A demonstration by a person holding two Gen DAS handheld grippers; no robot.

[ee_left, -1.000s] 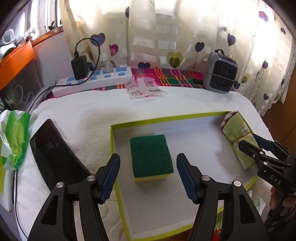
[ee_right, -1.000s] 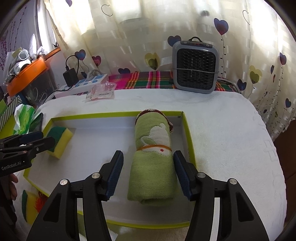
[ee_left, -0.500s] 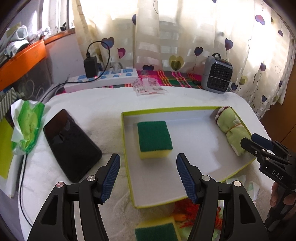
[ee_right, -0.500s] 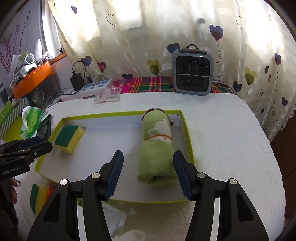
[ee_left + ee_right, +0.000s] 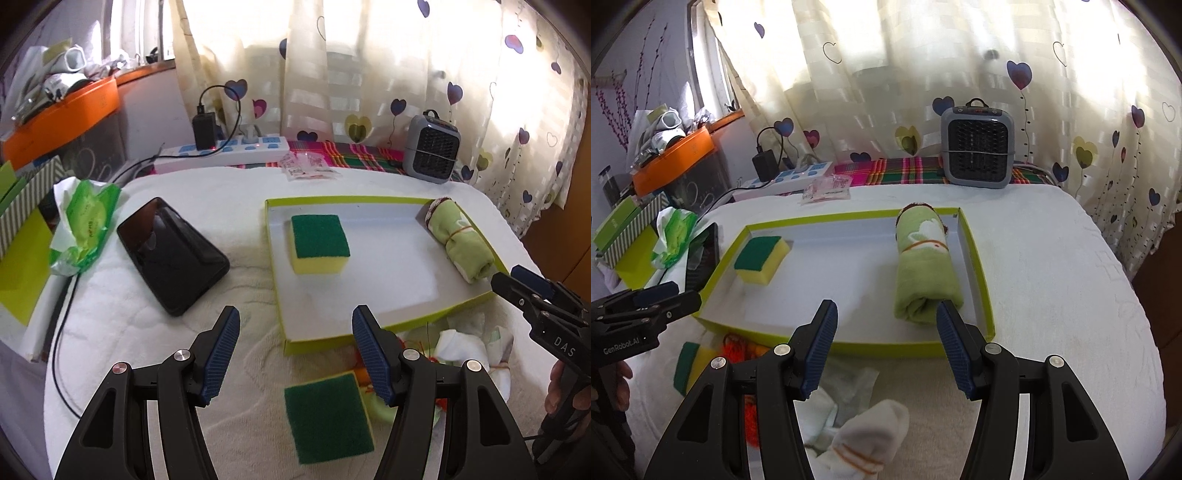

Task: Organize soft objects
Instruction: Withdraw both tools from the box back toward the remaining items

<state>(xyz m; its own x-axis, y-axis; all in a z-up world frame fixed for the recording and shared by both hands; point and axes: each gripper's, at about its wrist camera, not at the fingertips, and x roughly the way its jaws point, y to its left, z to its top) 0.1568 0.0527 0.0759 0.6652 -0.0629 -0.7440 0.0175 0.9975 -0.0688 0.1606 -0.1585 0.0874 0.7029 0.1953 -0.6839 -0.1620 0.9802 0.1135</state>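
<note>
A: Our left gripper [image 5: 295, 354] hangs with its jaws spread and nothing between them, and the right gripper [image 5: 884, 345] is the same, wide apart and empty.

B: So we are between picks. What lies closest?

A: Under the left one, a loose sponge [image 5: 328, 417] on the white cloth [image 5: 1052, 277], green side up, just short of the tray [image 5: 314, 343]. Beside it there is something orange [image 5: 738, 345], half hidden. Under the right one, white socks [image 5: 864, 439] in a small heap.

B: And farther on?

A: The tray itself, with a second sponge [image 5: 319, 243] at its left end and a rolled towel [image 5: 925, 273] along its right wall. The middle of it is bare. Beyond that, a phone [image 5: 171, 254], a power strip [image 5: 225, 153] and a small heater [image 5: 977, 147], none of them ours to sort.

B: Then we judge two items placed and the near heap left to do.

A: We think so. The loose sponge seems the natural next pick for the left: come down straight over it, jaws astride its two long sides, and close gently, since it will squash.

B: The socks will be floppy, so we would pinch the bunch at its middle.
</note>
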